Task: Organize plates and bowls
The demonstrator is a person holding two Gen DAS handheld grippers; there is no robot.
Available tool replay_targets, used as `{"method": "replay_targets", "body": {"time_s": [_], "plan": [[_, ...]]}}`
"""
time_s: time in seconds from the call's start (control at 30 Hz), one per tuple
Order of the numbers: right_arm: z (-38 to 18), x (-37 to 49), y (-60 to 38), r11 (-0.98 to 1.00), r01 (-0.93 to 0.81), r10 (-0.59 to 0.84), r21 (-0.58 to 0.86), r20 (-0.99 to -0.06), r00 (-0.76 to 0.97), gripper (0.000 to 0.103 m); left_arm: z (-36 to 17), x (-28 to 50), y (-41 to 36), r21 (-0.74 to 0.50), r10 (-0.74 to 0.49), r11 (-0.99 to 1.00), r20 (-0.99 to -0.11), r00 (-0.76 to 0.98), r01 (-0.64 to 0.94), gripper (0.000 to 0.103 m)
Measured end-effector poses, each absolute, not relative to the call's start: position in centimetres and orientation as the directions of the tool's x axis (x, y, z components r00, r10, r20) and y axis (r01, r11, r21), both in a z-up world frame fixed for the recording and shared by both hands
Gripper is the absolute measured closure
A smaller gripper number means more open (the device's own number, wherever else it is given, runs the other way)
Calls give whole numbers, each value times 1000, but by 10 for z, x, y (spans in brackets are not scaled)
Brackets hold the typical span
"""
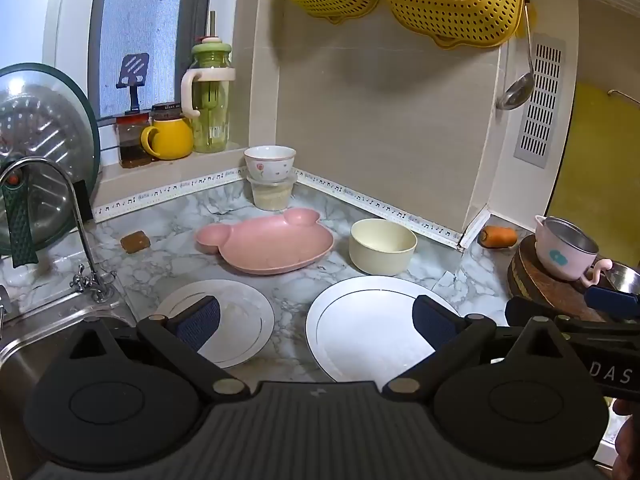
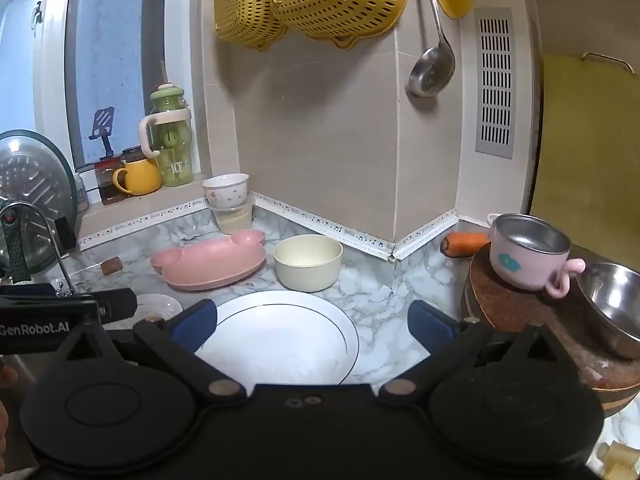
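On the marble counter (image 1: 288, 292) lie a small white plate (image 1: 240, 320) at the left and a large white plate (image 1: 360, 328) (image 2: 280, 336) beside it. Behind them are a pink bear-shaped plate (image 1: 268, 244) (image 2: 212, 260) and a cream bowl (image 1: 382, 246) (image 2: 308, 262). A floral bowl (image 1: 270, 163) (image 2: 226, 190) sits on a clear container at the back. My left gripper (image 1: 316, 320) is open and empty above the two white plates. My right gripper (image 2: 312, 322) is open and empty over the large plate.
A sink and tap (image 1: 80, 248) are at the left. A pink steel-lined cup (image 2: 528, 252) and a steel bowl (image 2: 612, 304) rest on a round wooden board (image 2: 520, 312) at the right, a carrot (image 2: 466, 243) behind. Jars and a yellow mug (image 1: 168, 140) stand on the sill.
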State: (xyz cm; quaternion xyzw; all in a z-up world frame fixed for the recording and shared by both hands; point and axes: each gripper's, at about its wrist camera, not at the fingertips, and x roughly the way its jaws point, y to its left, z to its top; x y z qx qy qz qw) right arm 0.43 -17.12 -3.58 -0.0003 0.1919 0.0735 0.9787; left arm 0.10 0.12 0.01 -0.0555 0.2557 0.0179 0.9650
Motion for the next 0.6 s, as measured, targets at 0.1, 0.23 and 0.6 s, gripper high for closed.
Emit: {"method": "replay_targets", "body": {"time_s": [0.1,0.23,0.6], "plan": [[-36,-2,-184,985,-158,170,61,-336,927,1,0,-6,-2,-82,5,995,-466,885,-48,0],[-34,4,-184,988,-145,153,50,-357,921,1,6,-7,-7,-65,7,997,-469,883,-42,0],[-36,-6,-194,995,-81,99,64,-359,928,0,4,-7,-11,-63,-32,998,-476,879,3,0]]}}
